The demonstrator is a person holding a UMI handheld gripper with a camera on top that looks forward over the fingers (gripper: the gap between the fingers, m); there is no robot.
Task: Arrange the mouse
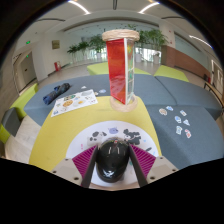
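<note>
Directly between the two magenta pads [85, 160] of the tool [113, 165] a glossy black rounded computer mouse [112, 157] is seen, resting on a white mat [100, 178] on the desk [60, 140]. The pads are set close against both flanks of the mouse, so the tool appears closed upon it, though actual contact cannot be fully confirmed. The desk surface is patterned in yellow, grey-blue and green patches. Just beyond the mouse, a scatter of small dark and light pieces [110, 131] is laid out. Farther ahead, a tall transparent box with red and orange contents [120, 68] is stood upright. A printed sheet [74, 101] with a dark object [55, 93] beside it is placed to the left, and small round tokens [178, 118] are spread to the right.
</note>
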